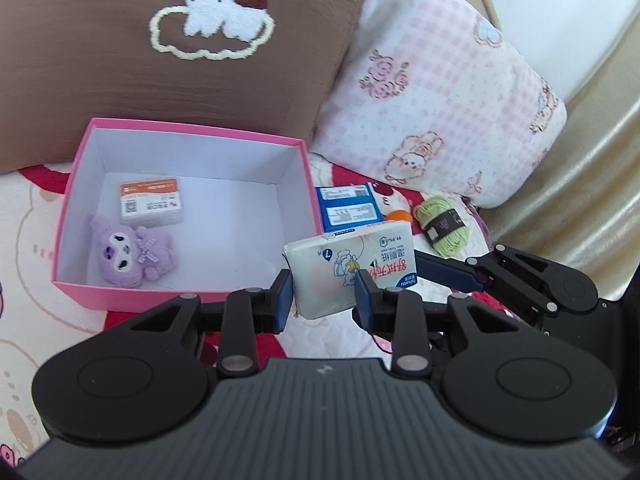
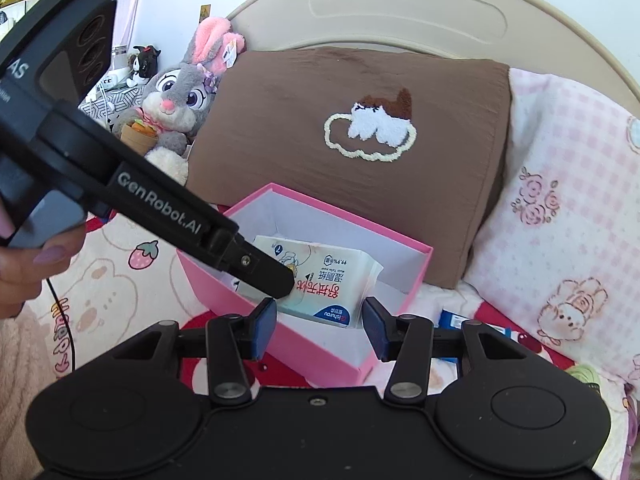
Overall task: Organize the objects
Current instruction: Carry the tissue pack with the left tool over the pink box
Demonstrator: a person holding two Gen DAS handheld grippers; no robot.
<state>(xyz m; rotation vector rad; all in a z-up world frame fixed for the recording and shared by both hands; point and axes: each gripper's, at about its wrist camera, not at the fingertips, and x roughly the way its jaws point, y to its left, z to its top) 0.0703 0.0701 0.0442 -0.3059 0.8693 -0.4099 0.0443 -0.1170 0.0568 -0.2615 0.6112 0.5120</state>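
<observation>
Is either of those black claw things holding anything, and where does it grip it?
The left gripper holds the white tissue pack, jaws pinching its lower end from both sides. The right gripper holds nothing.

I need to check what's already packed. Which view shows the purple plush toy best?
The left wrist view: the purple plush toy lies in plain sight on the floor of the pink box. In the right wrist view the box's near wall and the wipes pack hide it.

A pink box with white inside is seen, a brown pillow embroidered with a white-and-cream figure, a pink-checked pillow, a purple plush, green yarn and a white wipes pack printed red and blue
</observation>
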